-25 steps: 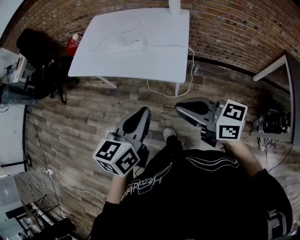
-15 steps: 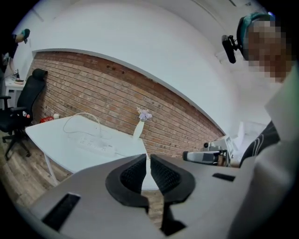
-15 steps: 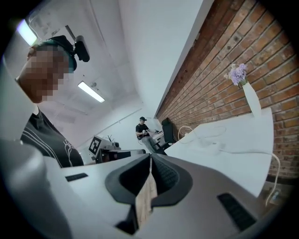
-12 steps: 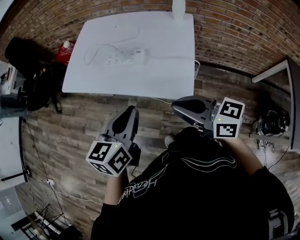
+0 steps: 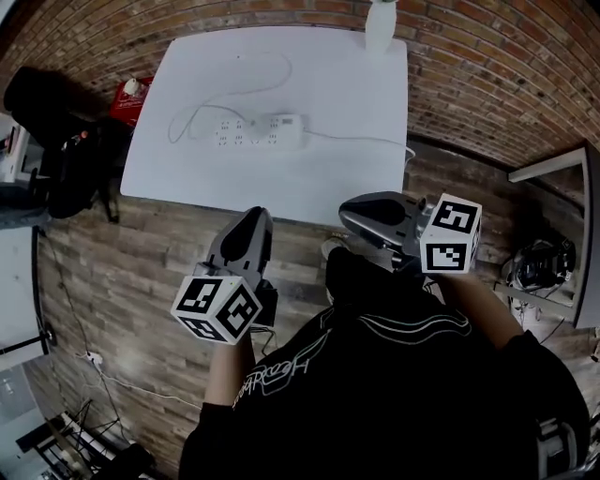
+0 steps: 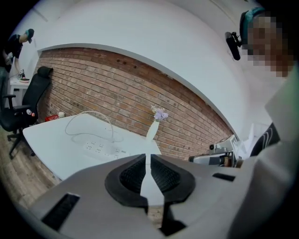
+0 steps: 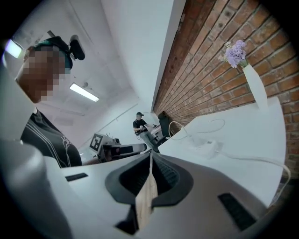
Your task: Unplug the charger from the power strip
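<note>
White table lies closer than a second ago. My left claw and right claw have moved up to its near edge, both pinched closed, both empty. On it: one power strip, one charger plugged into its right end, and one vase.

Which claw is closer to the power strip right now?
Left. The left claw is short of the table edge, roughly in line with the power strip; the right claw sits further off to the strip's right, also short of the table.
</note>
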Motion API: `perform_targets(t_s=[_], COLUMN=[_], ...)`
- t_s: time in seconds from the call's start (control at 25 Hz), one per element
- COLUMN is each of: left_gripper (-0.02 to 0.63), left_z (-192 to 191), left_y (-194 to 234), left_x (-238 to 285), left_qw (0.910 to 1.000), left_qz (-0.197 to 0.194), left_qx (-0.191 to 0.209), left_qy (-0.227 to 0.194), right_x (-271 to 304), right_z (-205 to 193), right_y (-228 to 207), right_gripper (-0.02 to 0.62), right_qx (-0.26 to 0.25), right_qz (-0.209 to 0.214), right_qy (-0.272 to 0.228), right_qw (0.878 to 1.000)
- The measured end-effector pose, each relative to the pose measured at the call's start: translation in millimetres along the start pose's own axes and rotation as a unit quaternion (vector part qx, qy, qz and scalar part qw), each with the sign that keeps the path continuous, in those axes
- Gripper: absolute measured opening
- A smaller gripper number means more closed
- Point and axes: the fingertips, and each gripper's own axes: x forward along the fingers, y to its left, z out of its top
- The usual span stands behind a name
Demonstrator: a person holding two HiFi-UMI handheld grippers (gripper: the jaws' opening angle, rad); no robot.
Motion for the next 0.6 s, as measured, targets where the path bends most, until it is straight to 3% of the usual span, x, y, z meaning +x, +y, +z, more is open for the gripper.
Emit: perform_targets(t_s=[0.4,0.6], left_gripper=[0.026,0.06], left_z=[30,26], left_y=[55,69], left_x=[77,109], left_qw=[0.9994,0.9984], left_qz=[0.03,0.029], left_qx=[-0.007,-0.017], left_qy=[0.018,0.046], right_x=[39,56], right_z=[29,43], right_y=[-104,-138], right_gripper=[0.0,0.005], right_qx=[-0.008,-0.001], right_qz=[-0.005,0.004], right_qy=[0.05,0.063], right_qw=[0.999,0.998])
